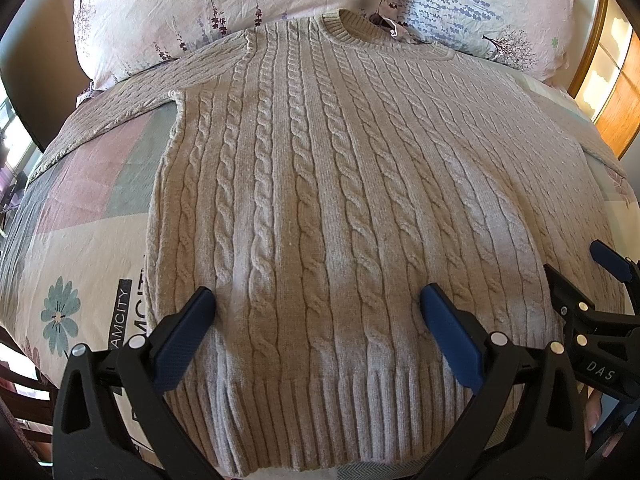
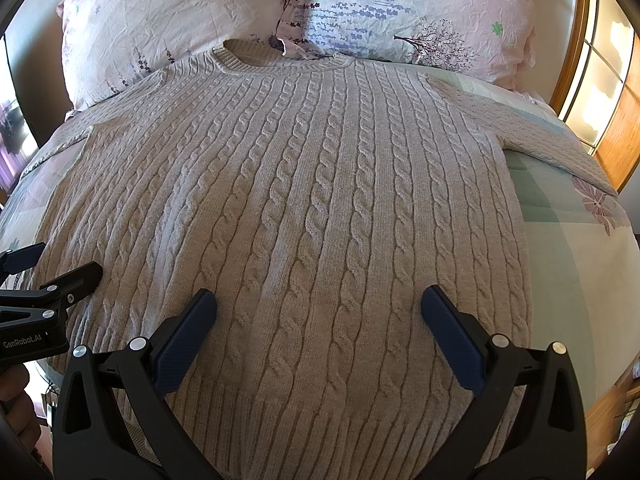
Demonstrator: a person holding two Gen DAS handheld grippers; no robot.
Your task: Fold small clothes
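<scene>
Beige cable-knit sweater (image 1: 320,200) spread flat, front up, on a patterned bed (image 1: 80,208), collar toward two floral pillows (image 2: 168,20), left claw (image 1: 318,306) and right claw (image 2: 320,304) both spread wide above its ribbed hem, gripping nothing

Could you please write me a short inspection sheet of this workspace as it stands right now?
Surface: a bed with a patchwork floral cover, smooth.
Job's things: one beige cable-knit sweater lies flat and unfolded, neckline toward the pillows, both sleeves spread out sideways, ribbed hem nearest the cameras.
Clutter: nothing seen on the cover beside the sweater.
Grippers: left gripper open above the hem area, holding nothing; right gripper open likewise, beside it.
Cables: nothing seen.
Surroundings: two floral pillows at the head; wooden frame with lit panes at the right.
</scene>
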